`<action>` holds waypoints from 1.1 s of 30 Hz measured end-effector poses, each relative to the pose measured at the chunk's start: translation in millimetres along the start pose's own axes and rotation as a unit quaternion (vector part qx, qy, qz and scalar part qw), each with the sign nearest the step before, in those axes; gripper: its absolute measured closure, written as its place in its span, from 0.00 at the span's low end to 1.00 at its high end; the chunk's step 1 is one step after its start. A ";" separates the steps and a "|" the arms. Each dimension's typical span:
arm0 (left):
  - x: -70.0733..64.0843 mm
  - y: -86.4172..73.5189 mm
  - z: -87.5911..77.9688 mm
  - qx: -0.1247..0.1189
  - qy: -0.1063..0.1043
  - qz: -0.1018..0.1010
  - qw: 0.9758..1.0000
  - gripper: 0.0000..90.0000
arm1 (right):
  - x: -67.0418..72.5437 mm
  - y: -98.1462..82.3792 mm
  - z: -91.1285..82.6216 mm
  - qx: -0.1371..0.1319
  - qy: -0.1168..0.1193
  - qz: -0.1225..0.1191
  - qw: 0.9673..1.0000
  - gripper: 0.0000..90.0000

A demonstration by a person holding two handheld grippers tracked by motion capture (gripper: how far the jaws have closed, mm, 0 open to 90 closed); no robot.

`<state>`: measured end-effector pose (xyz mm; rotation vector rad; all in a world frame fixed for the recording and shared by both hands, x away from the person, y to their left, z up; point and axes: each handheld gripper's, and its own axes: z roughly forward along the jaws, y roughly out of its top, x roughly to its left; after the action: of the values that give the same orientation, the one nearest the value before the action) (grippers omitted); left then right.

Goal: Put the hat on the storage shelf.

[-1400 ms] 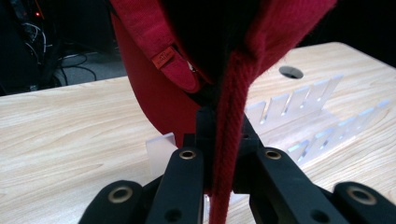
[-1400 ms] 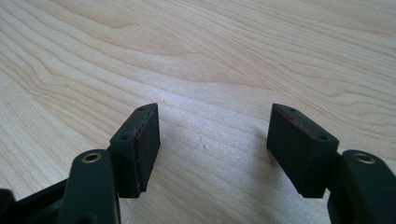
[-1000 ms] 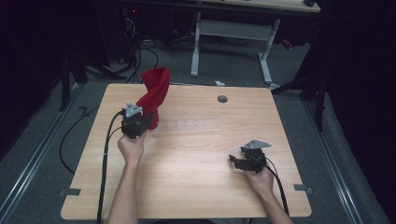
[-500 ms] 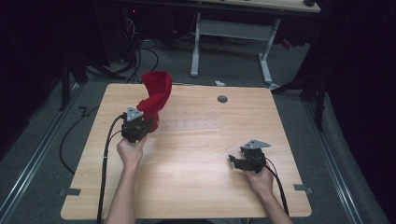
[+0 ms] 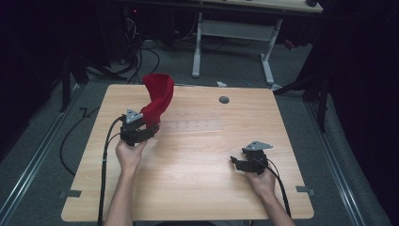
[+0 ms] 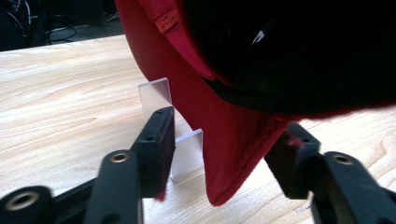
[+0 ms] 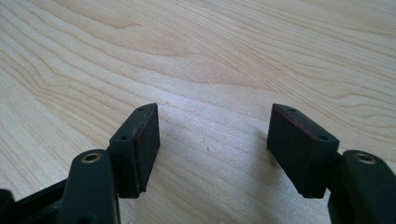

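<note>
I see the red cap [image 6: 224,121] hanging between my left tool [image 6: 224,154]'s jaws, which have just been spreading; right tool [image 7: 212,149] spread over the table [image 7: 210,56].

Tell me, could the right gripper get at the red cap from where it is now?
Probably yes, though not directly. The right gripper sits open at the near right, while the red cap stands far left between the left gripper's just-opened jaws. Bare table lies between; that left gripper crowds one side.

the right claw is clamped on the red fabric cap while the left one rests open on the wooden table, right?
Sides swapped. The high view shows the red fabric cap at the left claw, whose jaws have just been opening around it. The right claw rests open on the light wooden table.
</note>
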<state>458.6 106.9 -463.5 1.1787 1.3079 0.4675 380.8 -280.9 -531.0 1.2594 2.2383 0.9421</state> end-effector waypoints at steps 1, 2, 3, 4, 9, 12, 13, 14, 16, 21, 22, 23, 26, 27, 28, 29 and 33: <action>-0.3 0.2 -0.6 0.000 -0.001 -0.001 1.000 0.46 | 0.0 0.0 0.0 0.000 0.000 0.000 1.000 0.39; -0.6 0.2 -1.4 0.001 -0.001 0.000 1.000 0.45 | 0.0 0.0 0.1 -0.001 0.001 0.000 1.000 0.39; -1.2 0.0 -2.0 0.002 -0.001 0.000 1.000 0.44 | 0.0 0.0 0.0 0.000 0.000 0.000 1.000 0.39; -1.7 -0.1 -2.5 0.003 -0.001 0.001 1.000 0.43 | 0.0 0.0 0.0 0.000 0.000 0.000 1.000 0.39; -3.1 -1.8 -4.8 0.011 0.002 0.007 1.000 0.39 | 0.2 0.1 0.2 -0.001 0.001 0.000 1.000 0.39; -3.5 -1.8 -7.3 0.014 0.003 0.007 1.000 0.38 | 0.2 0.1 0.2 -0.001 0.001 -0.001 1.000 0.39; -3.7 -1.7 -8.1 0.013 0.002 0.006 1.000 0.37 | 0.2 0.1 0.2 0.000 0.001 0.000 1.000 0.39; -3.7 -1.3 -9.0 0.011 0.003 0.003 1.000 0.37 | 0.2 0.1 0.2 -0.001 0.001 -0.001 1.000 0.39; -3.7 -0.5 -11.4 0.011 0.002 0.000 1.000 0.36 | 0.2 0.1 0.2 0.000 0.001 -0.001 1.000 0.39; -6.9 1.7 -17.7 0.014 0.001 -0.001 1.000 0.34 | 0.2 0.1 0.2 -0.001 0.001 -0.001 1.000 0.39; -7.7 2.4 -19.2 0.013 -0.001 -0.002 1.000 0.34 | 0.2 0.1 0.2 -0.001 0.001 -0.001 1.000 0.39; -8.7 3.0 -20.7 0.013 -0.002 -0.003 1.000 0.34 | 0.2 0.1 0.2 -0.001 0.001 -0.001 1.000 0.38; -11.4 4.1 -25.0 0.016 -0.002 -0.002 1.000 0.34 | 0.2 0.1 0.2 -0.001 0.001 -0.001 1.000 0.39; -12.7 4.3 -26.2 0.014 -0.003 -0.003 1.000 0.34 | 0.2 0.1 0.2 -0.001 0.001 -0.001 1.000 0.39; -13.9 4.5 -27.8 0.013 -0.005 -0.005 1.000 0.34 | 0.2 0.1 0.2 0.000 0.001 0.000 1.000 0.39; -14.5 4.5 -29.6 0.013 -0.006 -0.004 1.000 0.34 | 0.2 0.1 0.2 -0.001 0.001 -0.001 1.000 0.39; -16.7 3.7 -35.8 0.011 -0.009 -0.005 1.000 0.34 | 0.2 0.1 0.2 -0.001 0.001 -0.001 1.000 0.38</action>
<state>423.0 108.7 -446.2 1.1922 1.3056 0.4339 380.9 -280.6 -531.1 1.2564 2.2399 0.9451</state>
